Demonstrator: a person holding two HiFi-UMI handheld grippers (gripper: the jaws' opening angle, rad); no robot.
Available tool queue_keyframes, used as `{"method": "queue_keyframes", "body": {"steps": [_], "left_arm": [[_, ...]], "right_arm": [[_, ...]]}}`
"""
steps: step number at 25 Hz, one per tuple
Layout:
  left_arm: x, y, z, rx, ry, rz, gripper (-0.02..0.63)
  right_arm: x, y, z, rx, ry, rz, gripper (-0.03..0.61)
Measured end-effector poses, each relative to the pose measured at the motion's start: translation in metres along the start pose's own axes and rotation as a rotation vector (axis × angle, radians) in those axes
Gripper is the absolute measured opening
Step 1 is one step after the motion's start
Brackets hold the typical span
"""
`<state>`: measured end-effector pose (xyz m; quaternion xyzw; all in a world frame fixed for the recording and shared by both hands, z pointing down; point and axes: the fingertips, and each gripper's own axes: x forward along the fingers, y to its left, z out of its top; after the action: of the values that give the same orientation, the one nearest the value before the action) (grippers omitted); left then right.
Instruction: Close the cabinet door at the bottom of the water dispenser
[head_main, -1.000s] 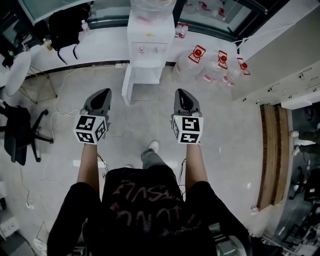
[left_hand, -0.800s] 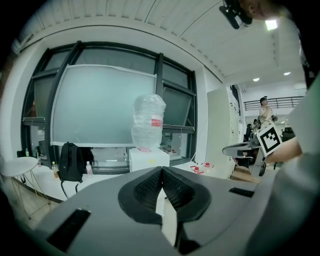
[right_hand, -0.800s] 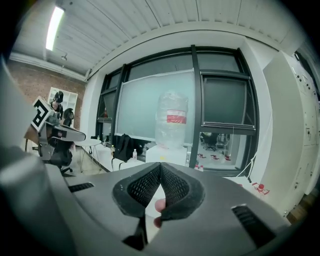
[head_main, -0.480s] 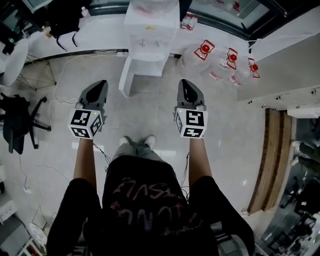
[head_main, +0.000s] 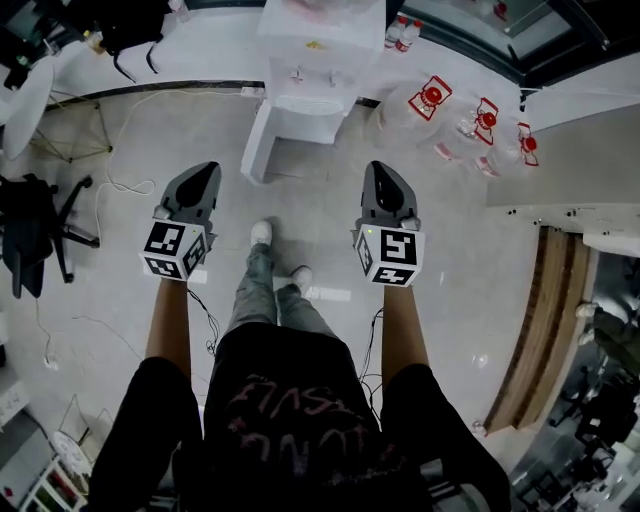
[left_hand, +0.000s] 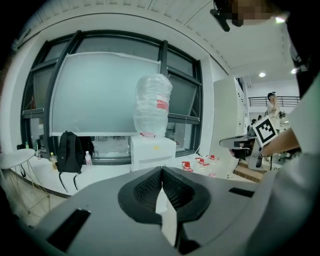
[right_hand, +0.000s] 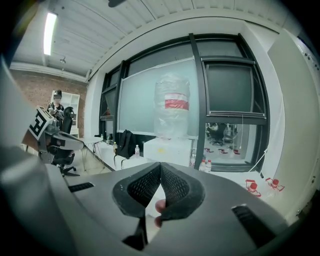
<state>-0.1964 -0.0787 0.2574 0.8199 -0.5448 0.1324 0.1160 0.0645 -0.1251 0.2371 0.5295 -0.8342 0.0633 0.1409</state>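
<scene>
The white water dispenser (head_main: 315, 60) stands at the wall ahead, with a clear bottle (left_hand: 152, 105) on top. Its bottom cabinet door (head_main: 258, 145) is swung out to the left, open. My left gripper (head_main: 207, 172) is shut and empty, held in the air short of the door and a little left of it. The right gripper (head_main: 380, 170) is level with it, also shut on nothing, right of the dispenser's front. The dispenser (left_hand: 152, 152) sits straight beyond the left gripper (left_hand: 161, 170). It (right_hand: 167, 150) also lies beyond the right gripper (right_hand: 160, 165).
Several water jugs with red caps (head_main: 470, 120) lie on the floor right of the dispenser. A black office chair (head_main: 35, 235) and a round white table (head_main: 25, 100) stand at the left. Cables run over the floor (head_main: 130, 185). A wooden strip (head_main: 530, 330) borders the right.
The person has stepped towards the dispenser, one foot now forward. Both shut grippers have moved forward and a little lower, still side by side.
</scene>
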Motion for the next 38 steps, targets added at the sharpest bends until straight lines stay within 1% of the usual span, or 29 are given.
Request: {"method": "queue_keyframes", "body": {"steps": [4,8,11,14,24,31,35,38], "left_arm": [[0.022,0.016,-0.019,-0.004,-0.002,0.0,0.006],[0.044,0.031,-0.04,-0.019,-0.007,0.004,0.006],[0.057,0.037,-0.063,-0.036,0.001,0.003,0.006],[0.072,0.042,-0.086,-0.022,0.001,-0.017,0.006],[0.126,0.076,-0.178,-0.032,-0.012,0.0,0.006],[0.155,0.1,-0.25,-0.032,-0.009,0.01,0.006],[0.171,0.115,-0.291,-0.053,-0.015,0.024,0.006],[0.185,0.121,-0.32,-0.044,-0.02,0.023,0.006]], "right_arm": [[0.03,0.003,-0.021,0.015,0.006,0.012,0.014],[0.057,0.007,-0.044,0.006,0.012,0.027,0.014],[0.073,0.006,-0.067,0.007,0.026,0.03,0.014],[0.093,0.007,-0.09,-0.003,0.037,0.039,0.014],[0.16,0.011,-0.187,0.01,0.047,0.044,0.014],[0.201,0.016,-0.259,0.002,0.063,0.047,0.014],[0.223,0.018,-0.3,0.008,0.068,0.049,0.014],[0.238,0.017,-0.332,0.014,0.073,0.044,0.014]]}}
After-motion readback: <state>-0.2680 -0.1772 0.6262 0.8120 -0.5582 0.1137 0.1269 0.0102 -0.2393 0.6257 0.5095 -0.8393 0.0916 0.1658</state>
